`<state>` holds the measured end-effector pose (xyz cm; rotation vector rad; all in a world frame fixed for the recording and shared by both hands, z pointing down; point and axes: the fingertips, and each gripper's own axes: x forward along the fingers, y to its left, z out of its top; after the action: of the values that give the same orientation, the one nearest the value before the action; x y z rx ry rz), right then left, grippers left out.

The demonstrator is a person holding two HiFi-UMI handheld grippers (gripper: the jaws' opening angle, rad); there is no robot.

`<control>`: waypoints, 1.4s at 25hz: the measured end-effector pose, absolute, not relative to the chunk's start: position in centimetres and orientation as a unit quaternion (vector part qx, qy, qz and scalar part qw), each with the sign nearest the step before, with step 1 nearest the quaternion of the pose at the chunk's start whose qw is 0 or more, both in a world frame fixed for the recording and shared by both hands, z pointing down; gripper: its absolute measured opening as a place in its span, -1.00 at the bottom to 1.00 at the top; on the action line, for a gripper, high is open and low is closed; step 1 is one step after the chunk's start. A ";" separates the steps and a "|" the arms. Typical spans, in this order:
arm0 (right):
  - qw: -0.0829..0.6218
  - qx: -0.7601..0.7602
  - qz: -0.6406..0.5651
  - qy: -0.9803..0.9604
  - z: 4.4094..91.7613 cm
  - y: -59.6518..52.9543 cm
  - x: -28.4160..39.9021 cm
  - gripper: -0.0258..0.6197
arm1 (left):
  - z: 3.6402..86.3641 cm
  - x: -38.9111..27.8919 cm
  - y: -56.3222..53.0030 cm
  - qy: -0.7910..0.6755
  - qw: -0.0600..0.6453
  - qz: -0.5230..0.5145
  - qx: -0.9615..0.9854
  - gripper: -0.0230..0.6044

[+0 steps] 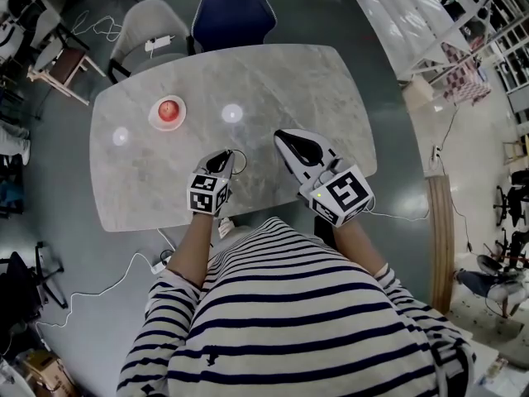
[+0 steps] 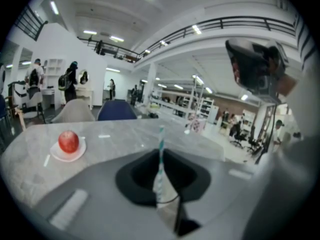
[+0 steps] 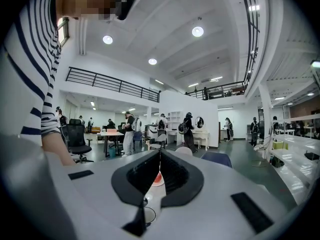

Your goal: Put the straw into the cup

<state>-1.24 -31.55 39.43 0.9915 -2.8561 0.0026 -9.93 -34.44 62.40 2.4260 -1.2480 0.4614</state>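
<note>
A white straw with teal stripes stands upright between the jaws of my left gripper, which is shut on it. Its lower end reaches the rim of a clear cup just below the jaws; I cannot tell how far it goes in. In the head view the left gripper is over the table's near middle, with the cup faint at its tip. My right gripper hovers just to the right, jaws together with nothing in them. The right gripper view shows the cup's rim low down, below its jaws.
A red apple lies on a small white plate at the far left of the marble table. Two chairs, grey and blue, stand behind the table. Cables trail on the floor at left.
</note>
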 end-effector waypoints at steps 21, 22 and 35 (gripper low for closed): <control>0.050 0.308 -0.003 -0.950 39.1 -31.8 -2.3 -0.90 | 60.9 -10.9 -34.5 -0.453 0.165 0.169 0.860 -0.47; 0.050 0.308 -0.003 -0.950 39.1 -31.9 -2.3 -0.90 | 60.7 -11.0 -34.5 -0.455 0.165 0.164 0.860 -0.47; 0.044 0.296 -0.003 -0.954 39.0 -31.3 -2.8 -0.90 | 52.3 -11.6 -33.4 -0.465 0.115 0.056 0.876 -0.61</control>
<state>-2.83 -31.31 38.96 0.9048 -2.9162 -0.0102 -11.63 -33.45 52.28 2.5676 -1.3639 0.1643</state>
